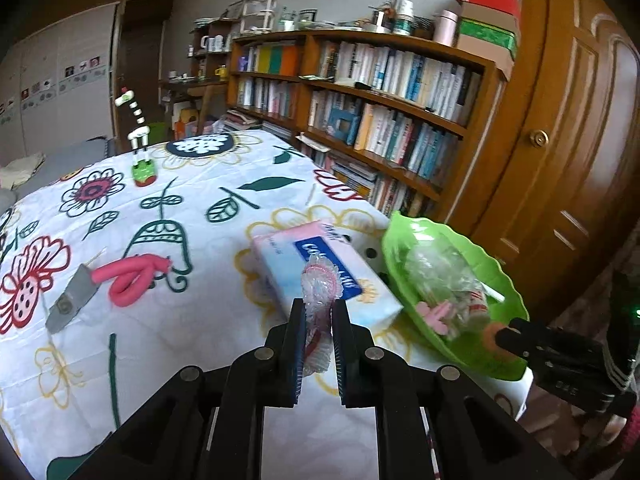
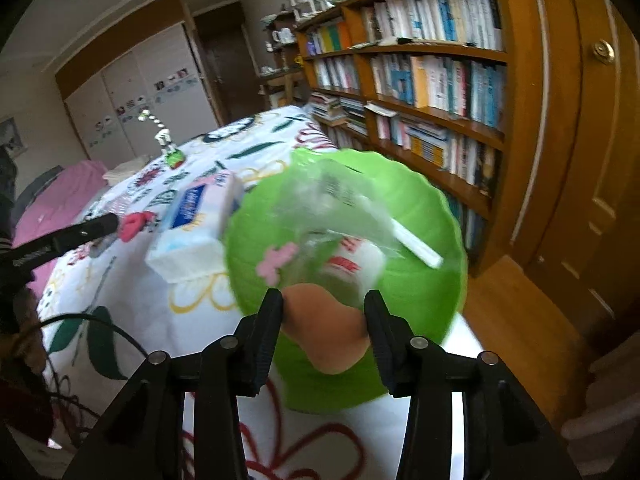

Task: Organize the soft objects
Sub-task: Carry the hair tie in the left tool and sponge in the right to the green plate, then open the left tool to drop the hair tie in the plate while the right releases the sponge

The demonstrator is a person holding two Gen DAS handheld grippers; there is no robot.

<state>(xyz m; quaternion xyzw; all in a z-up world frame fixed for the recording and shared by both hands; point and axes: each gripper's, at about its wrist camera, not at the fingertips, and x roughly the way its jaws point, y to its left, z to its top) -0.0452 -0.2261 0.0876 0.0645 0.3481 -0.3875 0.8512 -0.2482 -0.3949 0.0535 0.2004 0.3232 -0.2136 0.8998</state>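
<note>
Two grippers are at work over a bed spread with a flowered quilt (image 1: 192,184), both near its right edge. Nearest, the left gripper (image 1: 319,316) is clamped tight on a crinkly clear-and-pink mesh puff (image 1: 320,284), which sticks up between the pads and hangs clear of the quilt; it is held high, probably so it can be carried across to the bowl without dragging. The right gripper (image 2: 323,312) stands partly open around a peach-coloured soft ball (image 2: 326,332). The ball fills the gap, but blur hides whether the pads press it, so whether it is gripped or just let go I cannot tell. It sits over the near rim of the green bowl (image 2: 436,292), the likely collecting place.

Inside that bowl, which stands at the quilt's right edge, lie a crumpled clear plastic bag (image 2: 332,200), a small pink soft piece (image 2: 276,262), a white tube with red print (image 2: 352,264) and a white stick (image 2: 416,246). Just left of the bowl, touching or nearly so, lies a tissue pack (image 1: 320,268).

Farther toward the left edge, a pink foam roll (image 1: 130,276) lies bent beside a grey flat piece (image 1: 74,300), both not yet gathered. Near the far edge stands a small green-and-white toy (image 1: 142,160), upright. Beyond the bed, a bookshelf (image 1: 380,100) lines the wall.
</note>
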